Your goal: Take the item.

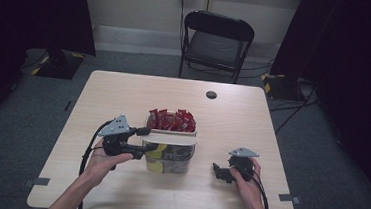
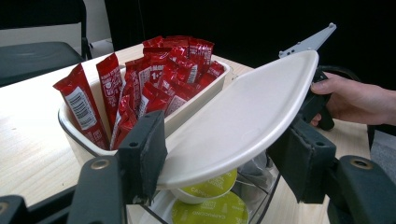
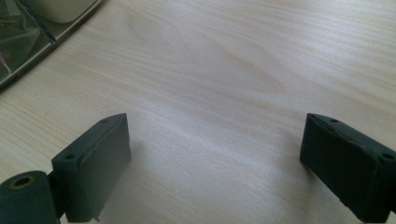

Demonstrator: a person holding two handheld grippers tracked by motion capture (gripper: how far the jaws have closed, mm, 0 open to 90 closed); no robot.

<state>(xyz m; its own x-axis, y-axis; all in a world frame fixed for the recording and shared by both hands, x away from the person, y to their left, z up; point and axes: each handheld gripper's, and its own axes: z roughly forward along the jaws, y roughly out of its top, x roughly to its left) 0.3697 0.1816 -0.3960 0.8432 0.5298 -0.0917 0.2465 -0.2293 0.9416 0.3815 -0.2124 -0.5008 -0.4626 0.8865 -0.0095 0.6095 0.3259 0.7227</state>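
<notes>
Yellow-green capsule lids in the clear box carry a word beginning "CAPPUCC", partly hidden by the white lid. One red sachet shows a barcode; another shows "1+". The rest of the sachets' white lettering is too blurred to read.

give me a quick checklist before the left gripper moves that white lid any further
1. Left gripper spans the white lid: ok.
2. Grip firm: cannot tell, the far pad's contact is hidden.
3. Lid level: not ok, tilted.
4. Right gripper out of the way: ok, open over bare table.
5. Red sachets clear of the lid: ok, upright behind it.
6. Pods below undisturbed: ok.
</notes>
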